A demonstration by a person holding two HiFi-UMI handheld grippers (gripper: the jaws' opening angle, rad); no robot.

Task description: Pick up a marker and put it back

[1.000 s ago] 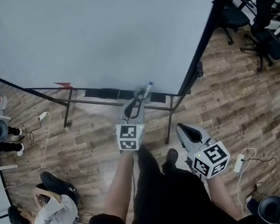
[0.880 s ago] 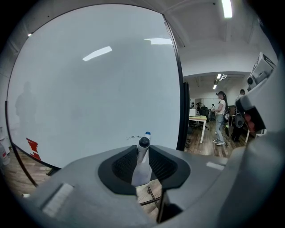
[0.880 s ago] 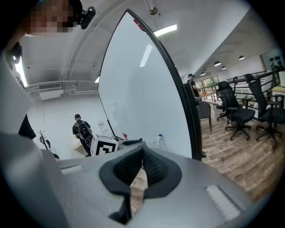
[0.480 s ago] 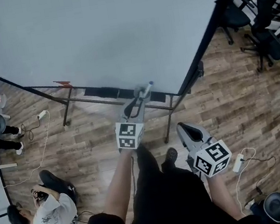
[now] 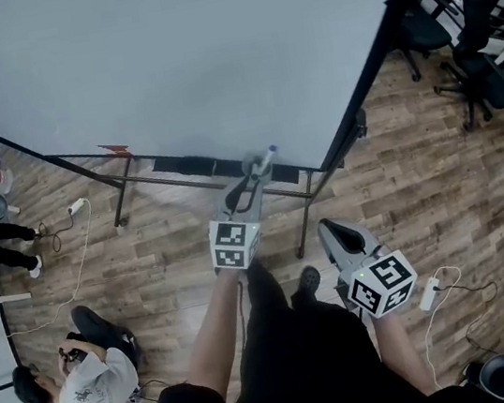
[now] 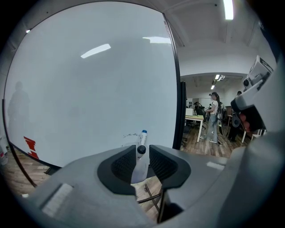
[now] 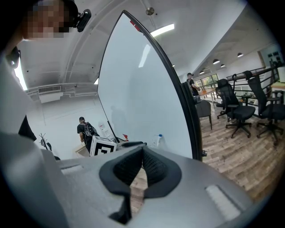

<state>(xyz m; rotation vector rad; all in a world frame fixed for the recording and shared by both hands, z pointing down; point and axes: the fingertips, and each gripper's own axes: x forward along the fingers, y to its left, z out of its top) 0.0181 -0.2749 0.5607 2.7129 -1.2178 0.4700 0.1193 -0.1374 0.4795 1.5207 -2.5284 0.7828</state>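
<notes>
Left tongs: the two jaws squeeze the marker between them. These tongs reach out toward the bottom edge of the whiteboard.
Right tongs: the jaws are pressed together with nothing between them. These tongs hang lower, by the person's legs, and well apart from the board.
Whiteboard: very big and white, with a black frame. It fills most of the head view. A few faint scribbles show beside the marker's tip.
Floor: brown wood planks all around the board.
Board stand: dark metal legs and bars under the board.
Office chairs: black, on wheels, off to the right of the board.
Person on the floor: sits low at the left in a white top, far from both tongs.
Marker: a white body with a blue end. It sticks up out of the left jaws. The blue end points at the board, low down and near its right side. It is very close to the board, but I cannot tell if it touches.
Red marks: small, low on the board at the left, far from the marker.
</notes>
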